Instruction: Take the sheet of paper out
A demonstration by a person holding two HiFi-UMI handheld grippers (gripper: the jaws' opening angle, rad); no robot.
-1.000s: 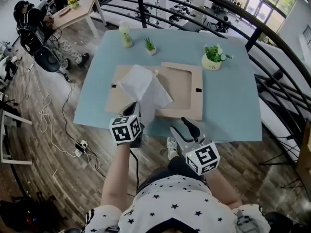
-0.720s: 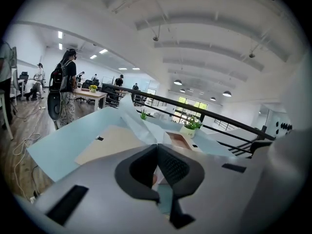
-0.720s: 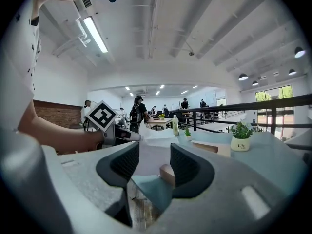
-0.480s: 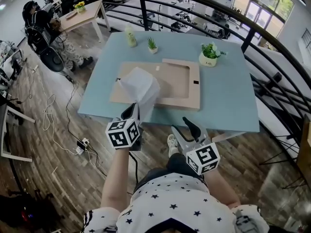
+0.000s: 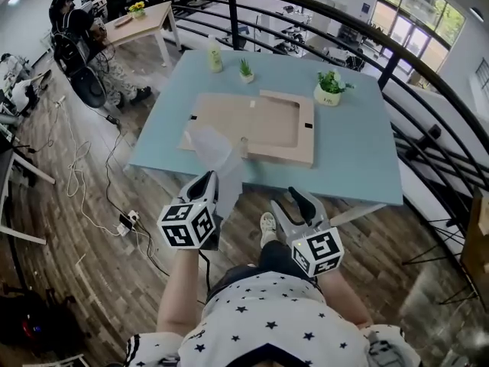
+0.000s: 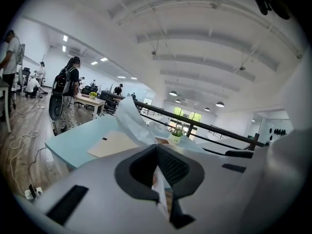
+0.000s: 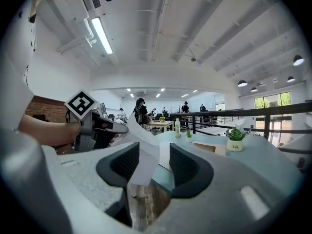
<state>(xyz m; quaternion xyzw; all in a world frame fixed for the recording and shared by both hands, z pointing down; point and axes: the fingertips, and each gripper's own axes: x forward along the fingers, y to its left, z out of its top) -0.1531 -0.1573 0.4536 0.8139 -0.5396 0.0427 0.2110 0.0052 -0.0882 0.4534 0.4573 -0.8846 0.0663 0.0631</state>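
A white sheet of paper [image 5: 218, 155] hangs crumpled in the air over the front edge of the light blue table [image 5: 359, 159]. My left gripper [image 5: 206, 188] is shut on its near end, just off the table's edge. In the left gripper view the paper [image 6: 130, 123] rises from between the closed jaws of the left gripper [image 6: 157, 152]. The flat cardboard frame [image 5: 263, 121] lies on the table beyond it. My right gripper [image 5: 296, 201] stands open to the right, holding nothing. In the right gripper view, the paper [image 7: 141, 145] shows past the right gripper [image 7: 153, 162].
On the far side of the table stand a bottle [image 5: 216, 58], a small plant [image 5: 246, 70] and a potted plant in a white pot [image 5: 330, 89]. A black railing [image 5: 397, 60] curves behind and to the right. Cables [image 5: 76, 182] lie on the wooden floor at left, near a seated person [image 5: 76, 37].
My left gripper has drawn back from the table towards the person's body, pulling the paper off the cardboard frame. The right gripper has also drawn back from the table, still open.
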